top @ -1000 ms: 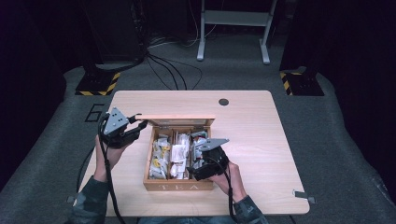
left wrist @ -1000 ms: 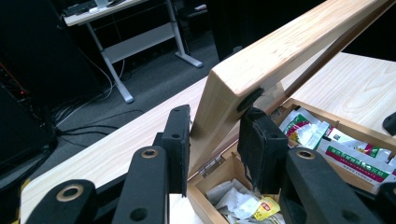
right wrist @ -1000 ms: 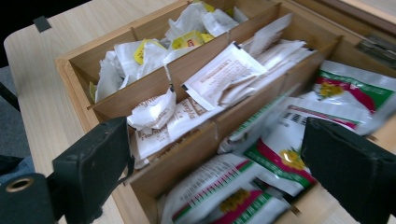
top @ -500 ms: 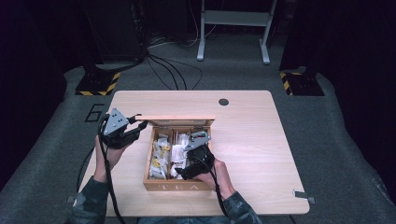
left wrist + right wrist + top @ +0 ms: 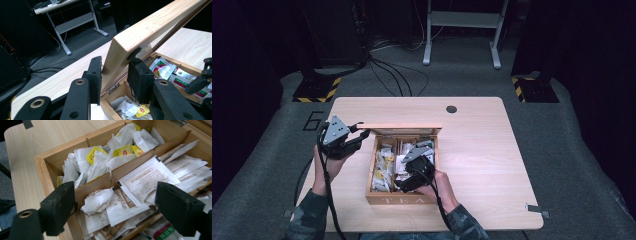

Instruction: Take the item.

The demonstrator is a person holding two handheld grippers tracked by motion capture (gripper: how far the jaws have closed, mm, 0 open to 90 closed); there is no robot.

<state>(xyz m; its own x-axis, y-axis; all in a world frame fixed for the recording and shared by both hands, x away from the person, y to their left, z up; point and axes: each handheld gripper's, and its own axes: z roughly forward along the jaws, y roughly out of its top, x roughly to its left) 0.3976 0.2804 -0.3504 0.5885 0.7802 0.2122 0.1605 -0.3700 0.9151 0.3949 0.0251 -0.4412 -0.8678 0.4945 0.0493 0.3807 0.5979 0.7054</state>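
Note:
A wooden tea box (image 5: pixel 399 200) stands on the table with its lid (image 5: pixel 401 129) raised. My left gripper (image 5: pixel 361 134) is shut on the lid's left corner (image 5: pixel 117 50) and holds it up; the left gripper (image 5: pixel 115 75) has a pad on each face of the lid. My right gripper (image 5: pixel 403 184) hovers low over the box's compartments, jaws apart. Its jaws have just been closing. Between and below the right gripper (image 5: pixel 117 212) lie white paper sachets (image 5: pixel 125 202), untouched by the pads. Yellow-tagged tea bags (image 5: pixel 100 157) fill the compartment beyond a wooden divider (image 5: pixel 130 165).
The light wooden table (image 5: pixel 482 145) has a round black hole (image 5: pixel 451 109) near its far edge. Red-and-green sachets (image 5: pixel 165 68) lie in the box's far compartment. A metal stand (image 5: pixel 462 30) and cables are on the dark floor beyond.
My right gripper has moved left across the box and sunk slightly, and its jaws stand a little narrower. The left gripper and the lid have stayed put.

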